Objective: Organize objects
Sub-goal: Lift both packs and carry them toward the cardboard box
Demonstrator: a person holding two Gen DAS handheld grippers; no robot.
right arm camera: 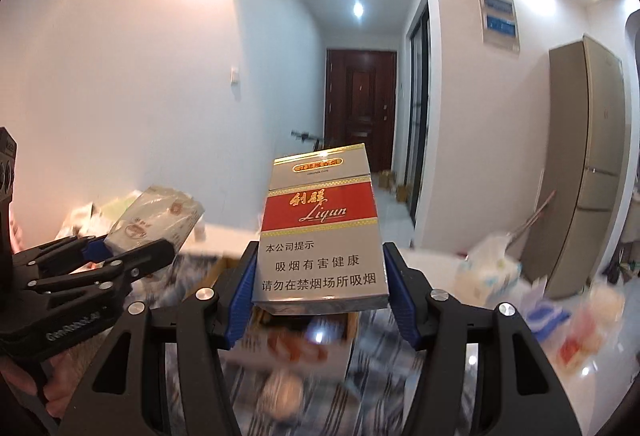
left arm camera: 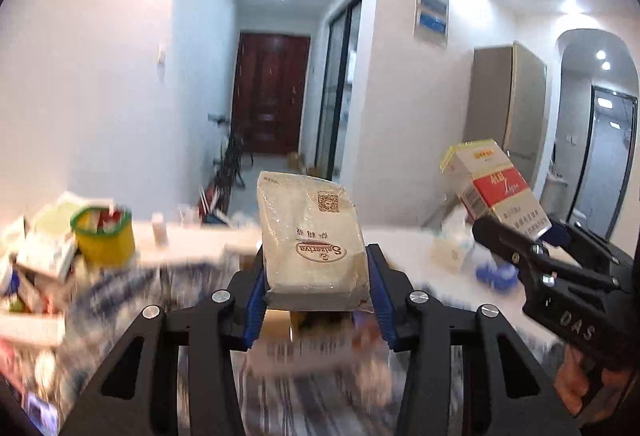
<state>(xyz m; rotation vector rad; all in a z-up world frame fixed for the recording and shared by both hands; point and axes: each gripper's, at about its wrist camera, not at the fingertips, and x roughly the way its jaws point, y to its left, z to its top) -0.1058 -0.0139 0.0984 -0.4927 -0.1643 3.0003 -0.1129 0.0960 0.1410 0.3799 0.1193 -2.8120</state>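
Note:
My left gripper (left arm camera: 316, 288) is shut on a pale beige food packet (left arm camera: 314, 236) with a brown oval logo, held upright above the table. It also shows in the right wrist view (right arm camera: 156, 220) at the left. My right gripper (right arm camera: 320, 276) is shut on a grey and red Liqun cigarette box (right arm camera: 322, 232), held upright. In the left wrist view that box (left arm camera: 494, 187) is at the right, tilted, in the right gripper (left arm camera: 536, 236). Both are lifted above a cardboard box (right arm camera: 288, 332) on a striped cloth, blurred by motion.
A yellow cup with a green rim (left arm camera: 106, 236) and a pile of small boxes (left arm camera: 36, 268) stand at the left. Tissue packs and blue items (right arm camera: 492, 268) lie at the right. A beige fridge (right arm camera: 580, 163) stands by the right wall. A hallway with a dark door (right arm camera: 360, 107) lies ahead.

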